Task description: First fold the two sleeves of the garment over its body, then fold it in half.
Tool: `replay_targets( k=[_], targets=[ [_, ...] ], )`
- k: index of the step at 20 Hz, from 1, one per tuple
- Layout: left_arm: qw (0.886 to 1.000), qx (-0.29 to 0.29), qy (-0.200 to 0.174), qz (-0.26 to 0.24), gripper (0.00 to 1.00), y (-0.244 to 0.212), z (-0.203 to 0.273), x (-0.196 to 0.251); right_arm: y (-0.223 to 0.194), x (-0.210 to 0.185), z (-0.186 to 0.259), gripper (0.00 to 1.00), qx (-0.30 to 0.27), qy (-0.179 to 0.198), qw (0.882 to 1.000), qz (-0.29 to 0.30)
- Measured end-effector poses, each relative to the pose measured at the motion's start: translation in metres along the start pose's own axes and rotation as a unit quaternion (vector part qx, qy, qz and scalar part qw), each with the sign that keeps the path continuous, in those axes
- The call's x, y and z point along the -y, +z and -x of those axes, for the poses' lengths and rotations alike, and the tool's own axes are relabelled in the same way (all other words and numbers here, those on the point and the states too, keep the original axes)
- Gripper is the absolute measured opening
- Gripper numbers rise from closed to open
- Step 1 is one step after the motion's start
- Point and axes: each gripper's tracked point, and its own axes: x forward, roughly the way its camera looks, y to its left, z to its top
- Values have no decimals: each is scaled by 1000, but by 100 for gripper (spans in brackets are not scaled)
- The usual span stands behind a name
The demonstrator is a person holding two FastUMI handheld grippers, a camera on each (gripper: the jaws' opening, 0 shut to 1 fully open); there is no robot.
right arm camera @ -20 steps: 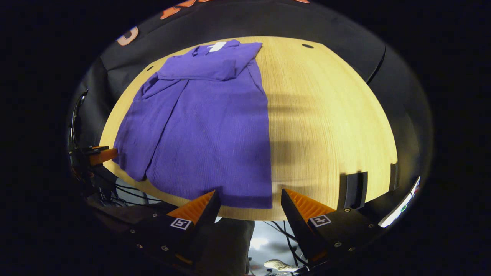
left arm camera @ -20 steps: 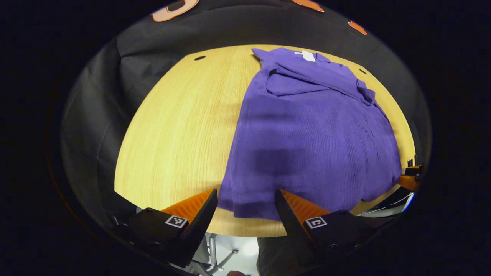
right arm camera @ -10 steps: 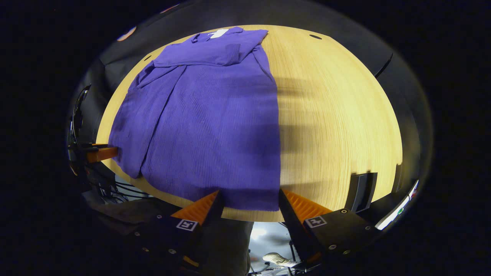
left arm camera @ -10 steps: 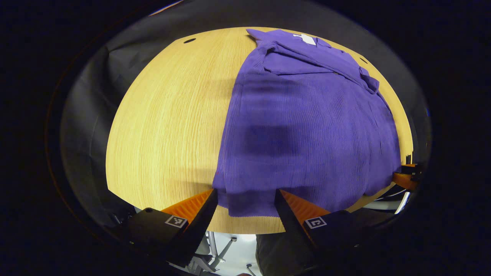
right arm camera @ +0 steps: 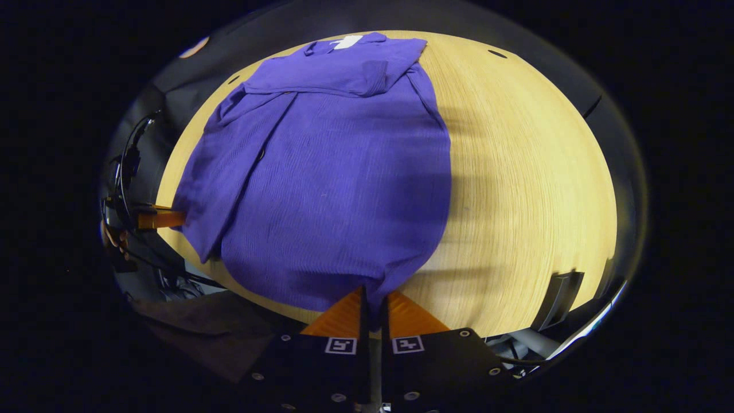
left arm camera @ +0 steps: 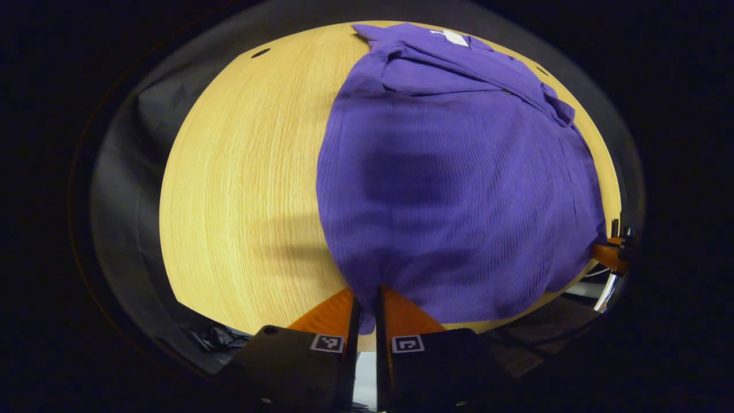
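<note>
Two claws pinch the bottom corners of the purple shirt [left arm camera: 459, 189]: the left claw [left arm camera: 366, 298] and the right claw [right arm camera: 374, 301] are both closed on its hem. The shirt lies flat on the table [left arm camera: 241, 172], sleeves folded in. Lift both corners evenly and carry them toward the collar.

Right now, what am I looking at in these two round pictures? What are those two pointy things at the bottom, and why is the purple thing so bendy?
The pointy things are the two fingers of a hand-held grabber. A person holds one grabber in each hand, and a small camera rides on each, looking forward along its fingers. That lens bends everything, so the flat wooden table looks round.

On the table lies a purple garment, sleeves already folded over its body, with a white tag at the far collar end.

In the left gripper view, the left gripper is pinched shut on the garment's near hem at one corner. In the right gripper view, the right gripper pinches the other near corner. Probably they will lift the hem to fold it in half.
</note>
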Motion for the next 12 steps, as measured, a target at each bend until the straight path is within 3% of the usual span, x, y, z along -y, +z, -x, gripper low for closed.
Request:
replay_targets(
  k=[4,12],
  targets=[
    [999,-5,-38,25,4,2,5,5,4,-4,6,4,0,17,1000,-23],
    [995,69,-67,4,5,59,74,18,75,-12,69,3,73,59,995,-34]
  ],
)
